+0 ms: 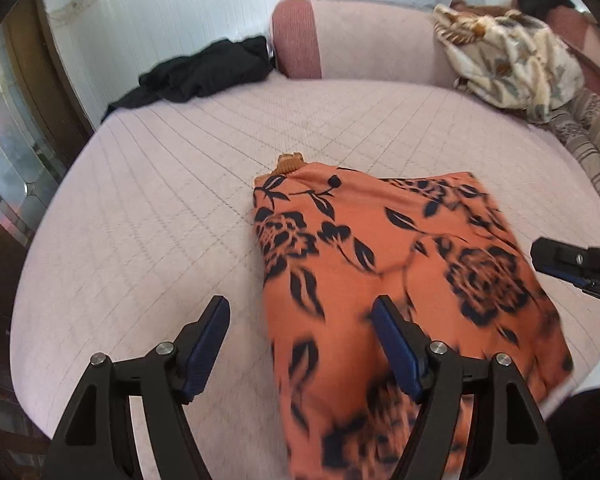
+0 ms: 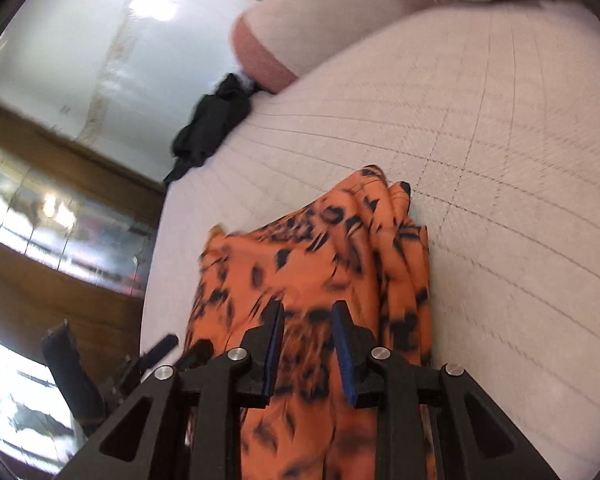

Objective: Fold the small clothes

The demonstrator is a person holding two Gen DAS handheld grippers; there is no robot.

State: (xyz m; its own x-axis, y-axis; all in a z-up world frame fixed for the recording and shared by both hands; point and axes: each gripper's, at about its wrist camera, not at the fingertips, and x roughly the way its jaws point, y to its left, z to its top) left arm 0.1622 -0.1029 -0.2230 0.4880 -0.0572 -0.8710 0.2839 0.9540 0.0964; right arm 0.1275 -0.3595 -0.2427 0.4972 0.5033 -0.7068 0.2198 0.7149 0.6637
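Pink quilted bed (image 1: 160, 208), orange floral garment (image 1: 380, 260) near its front edge.

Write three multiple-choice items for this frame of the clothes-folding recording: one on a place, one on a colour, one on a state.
1. Where does the black garment lie?
A. at the bed's far edge beside the bolster
B. on the orange garment
C. in a gripper

2. What colour is the print on the orange garment?
A. white
B. dark
C. green

3. How do the left gripper jaws stand?
A. pressed shut
B. gripping the bolster
C. wide apart

Key: A, it is bunched by the bolster's end; B, dark flowers and leaves; C, a broad gap shows between the pads.
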